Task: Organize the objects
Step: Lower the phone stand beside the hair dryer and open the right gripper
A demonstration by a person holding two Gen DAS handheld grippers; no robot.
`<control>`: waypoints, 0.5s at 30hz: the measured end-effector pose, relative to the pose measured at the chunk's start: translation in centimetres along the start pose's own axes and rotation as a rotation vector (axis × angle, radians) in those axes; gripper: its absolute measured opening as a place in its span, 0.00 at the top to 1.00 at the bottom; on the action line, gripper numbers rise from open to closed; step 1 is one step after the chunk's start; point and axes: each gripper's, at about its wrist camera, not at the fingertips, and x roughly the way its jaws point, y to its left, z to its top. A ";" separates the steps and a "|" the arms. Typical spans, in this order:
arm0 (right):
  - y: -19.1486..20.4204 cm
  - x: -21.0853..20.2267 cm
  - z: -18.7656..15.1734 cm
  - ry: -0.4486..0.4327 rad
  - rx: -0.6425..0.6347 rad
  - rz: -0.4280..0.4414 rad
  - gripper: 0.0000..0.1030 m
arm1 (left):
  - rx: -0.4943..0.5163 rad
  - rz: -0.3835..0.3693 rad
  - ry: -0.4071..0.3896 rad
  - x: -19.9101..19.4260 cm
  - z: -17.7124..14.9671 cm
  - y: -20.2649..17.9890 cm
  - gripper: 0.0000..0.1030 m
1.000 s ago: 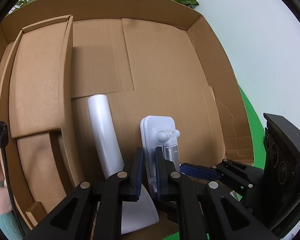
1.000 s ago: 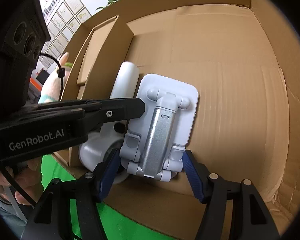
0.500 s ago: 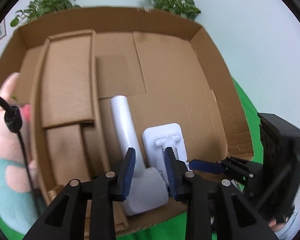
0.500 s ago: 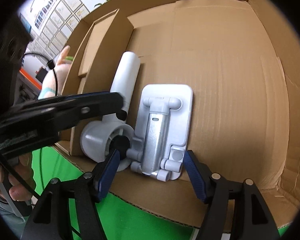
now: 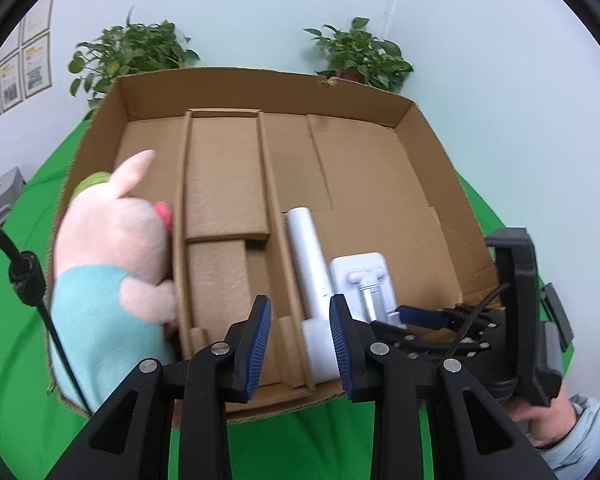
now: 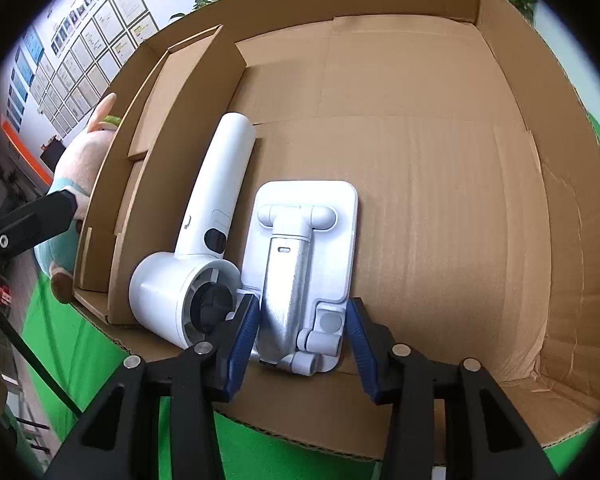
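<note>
A white phone stand (image 6: 304, 268) with a silver arm lies flat in the cardboard box (image 6: 400, 12), beside a white hair dryer (image 6: 208, 236). My right gripper (image 6: 302, 328) is open, its blue pads either side of the stand's near end, with small gaps. In the left wrist view the stand (image 5: 360, 280) and dryer (image 5: 308, 272) lie in the right compartment of the box (image 5: 220, 74). My left gripper (image 5: 300, 340) is open and empty, raised above the box's near edge. A pink plush toy (image 5: 108, 260) in a teal outfit lies in the left compartment.
Cardboard dividers (image 5: 268, 216) split the box into compartments. The box sits on a green cloth (image 5: 20, 360). Two potted plants (image 5: 132, 52) stand behind it against a pale wall. The right gripper's body (image 5: 512, 320) is at the box's right near corner.
My left gripper has opened, let go of the stand and drawn back and up out of the box. The right gripper's jaws have loosened off the stand, which now lies flat.
</note>
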 end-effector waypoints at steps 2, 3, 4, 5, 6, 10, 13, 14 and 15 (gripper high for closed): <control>1.0 0.3 0.1 -0.001 -0.002 -0.012 0.57 | 0.003 0.047 -0.048 -0.8 -0.5 -0.1 0.68; 0.9 0.3 0.3 -0.004 -0.002 -0.027 0.57 | 0.012 0.074 -0.078 -1.3 -0.7 -0.2 0.60; 0.7 0.0 1.4 -0.017 -0.001 -0.057 0.57 | 0.025 0.107 -0.126 -2.2 -1.2 -0.5 0.54; 0.8 -0.5 1.7 -0.044 -0.003 -0.081 0.55 | 0.030 0.127 -0.156 -2.9 -1.6 -0.7 0.38; 1.2 -0.6 2.4 -0.074 -0.007 -0.098 0.50 | 0.033 0.144 -0.192 -3.6 -2.0 -0.8 0.25; 2.3 -4.8 -0.3 -0.203 0.026 -0.109 0.01 | 0.039 0.208 -0.286 -6.2 -4.1 -1.5 0.06; 2.9 -7.0 -2.9 -0.271 0.039 -0.104 0.01 | 0.036 0.257 -0.324 -7.6 -5.8 -1.9 0.01; 3.1 -7.1 -3.4 -0.287 0.038 -0.118 0.01 | 0.044 0.267 -0.326 -7.9 -6.2 -2.1 0.01; 3.4 -7.4 -4.1 -0.300 0.034 -0.134 0.01 | 0.056 0.282 -0.332 -8.2 -6.7 -2.3 0.01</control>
